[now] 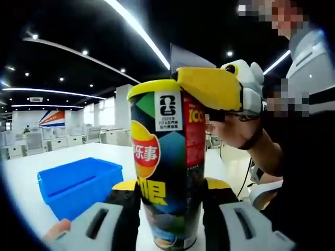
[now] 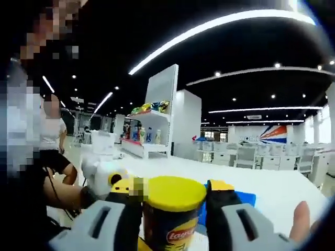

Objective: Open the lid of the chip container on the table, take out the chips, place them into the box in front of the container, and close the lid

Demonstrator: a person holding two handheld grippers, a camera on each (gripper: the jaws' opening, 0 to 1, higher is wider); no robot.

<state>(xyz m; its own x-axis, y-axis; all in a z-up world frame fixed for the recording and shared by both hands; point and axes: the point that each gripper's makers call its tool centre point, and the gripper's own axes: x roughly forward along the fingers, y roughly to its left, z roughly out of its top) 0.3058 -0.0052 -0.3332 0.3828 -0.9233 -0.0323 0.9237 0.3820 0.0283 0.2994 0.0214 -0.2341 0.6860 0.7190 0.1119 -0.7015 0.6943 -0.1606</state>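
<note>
Chips can (image 1: 167, 167) stood upright on the desk (image 1: 23, 188), pinched low between the left gripper (image 1: 170, 209) jaws, its yellow lid (image 1: 152, 88) on. From 3 o'clock the right gripper (image 2: 174, 209) had its jaws clamped either side of that lid. At 9 o'clock sat the blue box (image 1: 78, 183). By my judgement, opening was only starting; removing chips, filling the box and reclosing remained.

Tall printed chip canister (image 1: 168, 172), centre of left gripper view: glossy wrap, light sheen. Its round yellow plastic lid (image 2: 174, 192), bottom centre of right gripper view: smooth, semi-matt. Open blue plastic box (image 1: 78, 184), lower left of left gripper view: smooth, slight gloss. White table top (image 1: 31, 172): smooth, matt.
</note>
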